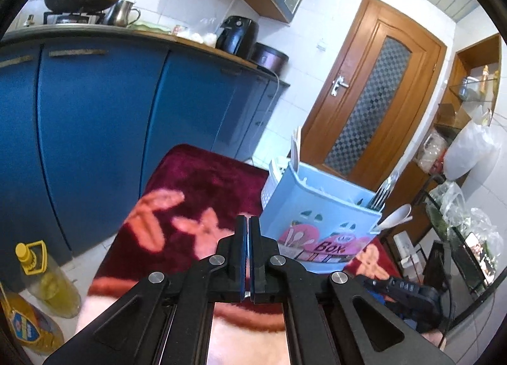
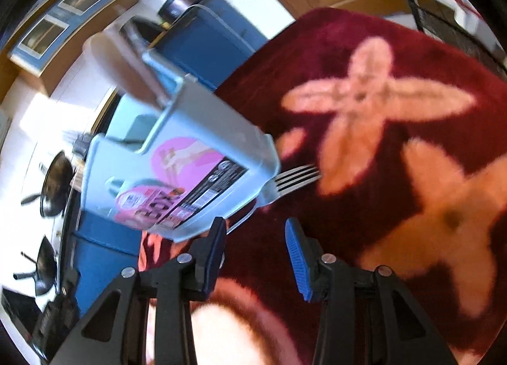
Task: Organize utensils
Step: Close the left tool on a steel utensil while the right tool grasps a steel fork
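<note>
Likely slippery and stiff, the thin steel fork (image 2: 296, 176) beside the pale-blue plastic utensil box (image 2: 190, 162) on the red plush cloth (image 2: 412, 48) wants a mid-handle pinch; right gripper (image 2: 255, 257) stands half-spread and empty, left gripper (image 1: 247, 257) closed on nothing.

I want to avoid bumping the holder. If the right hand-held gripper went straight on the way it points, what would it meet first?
Probably the red floral mat: only its plush surface lies ahead between the open right hand-held gripper. The blue utensil box and the fork sit just left of that line; blur leaves depth uncertain.
</note>
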The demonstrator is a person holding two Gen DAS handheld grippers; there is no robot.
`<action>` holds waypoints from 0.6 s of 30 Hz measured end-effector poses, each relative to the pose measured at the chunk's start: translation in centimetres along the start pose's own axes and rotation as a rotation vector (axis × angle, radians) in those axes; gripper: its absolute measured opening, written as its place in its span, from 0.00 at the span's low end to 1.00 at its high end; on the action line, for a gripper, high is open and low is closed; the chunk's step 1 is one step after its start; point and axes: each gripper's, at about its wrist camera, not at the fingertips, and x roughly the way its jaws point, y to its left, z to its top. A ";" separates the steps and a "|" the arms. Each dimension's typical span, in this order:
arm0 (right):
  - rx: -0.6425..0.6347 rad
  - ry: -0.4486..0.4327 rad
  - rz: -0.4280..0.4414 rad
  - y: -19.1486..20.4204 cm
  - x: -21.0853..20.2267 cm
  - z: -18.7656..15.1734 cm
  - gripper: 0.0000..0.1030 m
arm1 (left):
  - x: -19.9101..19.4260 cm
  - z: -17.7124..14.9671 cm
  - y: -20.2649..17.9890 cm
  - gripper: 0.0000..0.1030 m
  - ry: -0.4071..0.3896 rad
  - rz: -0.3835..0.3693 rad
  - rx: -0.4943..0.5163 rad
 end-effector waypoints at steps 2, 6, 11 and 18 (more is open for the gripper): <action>0.036 -0.014 0.000 -0.3 0.1 0.3 0.42 | 0.6 -0.3 0.4 0.00 0.038 0.005 -0.011; 0.081 -0.047 -0.016 -0.6 0.4 0.9 0.40 | 1.9 -1.0 1.4 0.01 0.094 0.012 -0.071; 0.149 -0.086 -0.029 -1.3 1.0 1.3 0.31 | 3.1 -1.9 2.1 0.03 0.136 0.032 -0.098; 0.257 -0.116 -0.006 -2.2 0.9 1.4 0.24 | 4.6 -3.1 3.3 0.04 0.182 0.053 -0.148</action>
